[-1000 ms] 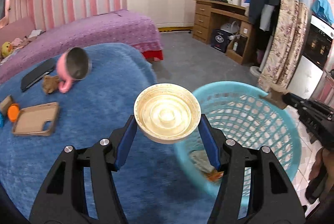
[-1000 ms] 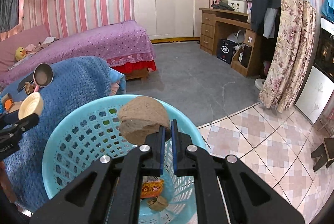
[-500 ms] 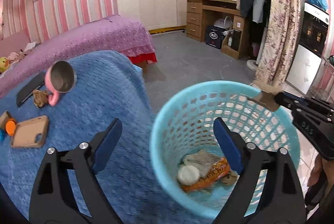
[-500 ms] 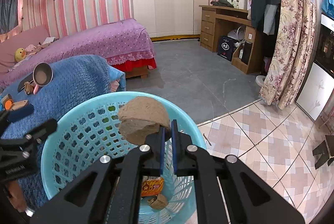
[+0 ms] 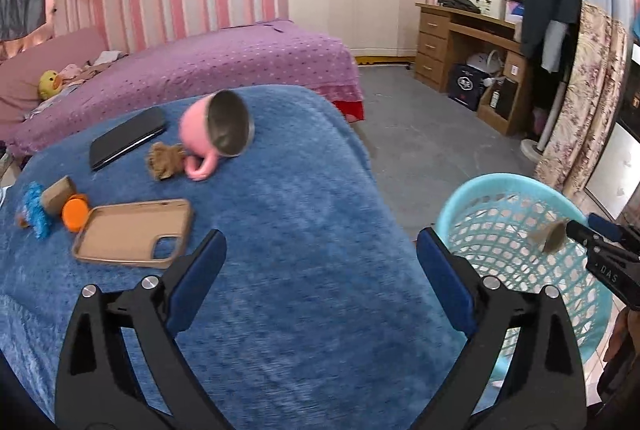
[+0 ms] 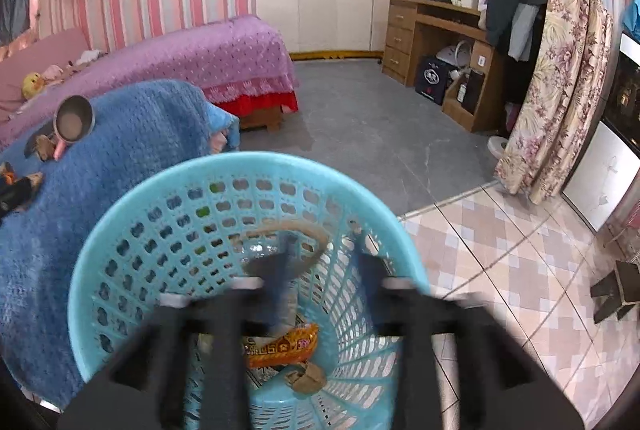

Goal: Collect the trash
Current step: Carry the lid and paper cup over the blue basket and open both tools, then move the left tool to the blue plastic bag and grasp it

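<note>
The light-blue basket (image 6: 120,250) stands beside the blue blanket, and it also shows in the left wrist view (image 5: 520,254). In it lie an orange wrapper (image 6: 284,344) and a brown crumple (image 6: 306,376). My right gripper (image 6: 326,266) hangs over the basket, blurred, its jaws opening. The brown paper wad (image 6: 298,230) is a blur by the left finger, loose over the basket. My left gripper (image 5: 320,250) is over the blanket (image 5: 300,230), its jaws opening wide with nothing between them. A brown scrap (image 5: 164,159) lies by a pink cup (image 5: 216,133).
On the blanket are a black phone (image 5: 128,141), a tan phone case (image 5: 136,234), an orange cap (image 5: 75,211), a cardboard bit (image 5: 58,189) and a blue fuzzy thing (image 5: 34,209). A purple bed (image 5: 200,65) is behind, and a wooden desk (image 5: 468,41) stands at the right.
The left gripper let the white lid fall into the basket, opened wide and swung left over the blanket. The right gripper, shut on the brown wad before, has opened and the wad slips.
</note>
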A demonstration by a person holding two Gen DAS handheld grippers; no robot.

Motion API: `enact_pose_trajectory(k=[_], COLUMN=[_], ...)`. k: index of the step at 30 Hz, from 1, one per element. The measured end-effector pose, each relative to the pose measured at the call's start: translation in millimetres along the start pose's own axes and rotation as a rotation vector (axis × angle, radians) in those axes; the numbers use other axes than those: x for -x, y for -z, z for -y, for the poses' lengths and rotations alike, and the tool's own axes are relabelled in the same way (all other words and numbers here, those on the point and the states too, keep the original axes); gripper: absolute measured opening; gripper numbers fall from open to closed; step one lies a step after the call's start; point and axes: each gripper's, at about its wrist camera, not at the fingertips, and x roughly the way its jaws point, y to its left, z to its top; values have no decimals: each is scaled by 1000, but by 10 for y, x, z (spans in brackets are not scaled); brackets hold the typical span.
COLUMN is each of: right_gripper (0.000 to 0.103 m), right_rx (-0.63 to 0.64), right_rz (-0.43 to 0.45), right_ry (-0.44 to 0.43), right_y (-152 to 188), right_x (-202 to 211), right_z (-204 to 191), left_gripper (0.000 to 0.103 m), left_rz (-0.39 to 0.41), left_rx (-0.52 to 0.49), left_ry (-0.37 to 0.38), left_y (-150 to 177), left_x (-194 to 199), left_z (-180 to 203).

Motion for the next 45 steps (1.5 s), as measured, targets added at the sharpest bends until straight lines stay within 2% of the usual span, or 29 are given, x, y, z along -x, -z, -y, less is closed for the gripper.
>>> enact_pose_trajectory(k=[3, 5, 7, 8, 22, 30, 45], right_gripper=[59, 78, 90, 92, 94, 94, 94], right_rx=[-20, -34, -48, -54, -70, 4, 110], right_rz=[7, 33, 71, 82, 101, 124, 135], right_ry=[11, 16, 27, 28, -14, -57, -154], right_y=[-32, -51, -78, -90, -244, -284, -304], right_x=[52, 104, 178, 205, 217, 230, 292], right_z=[-25, -44, -103, -140, -751, -1257, -2162], left_gripper=[93, 93, 93, 95, 97, 97, 97], left_rz=[-9, -8, -4, -4, 45, 72, 57], left_rx=[17, 20, 27, 31, 72, 88, 109], left_ry=[-8, -20, -30, -33, -88, -128, -171], left_y=[35, 56, 71, 71, 30, 31, 30], left_x=[19, 42, 80, 92, 338, 319, 276], left_z=[-156, -248, -342, -380, -1070, -1495, -2268])
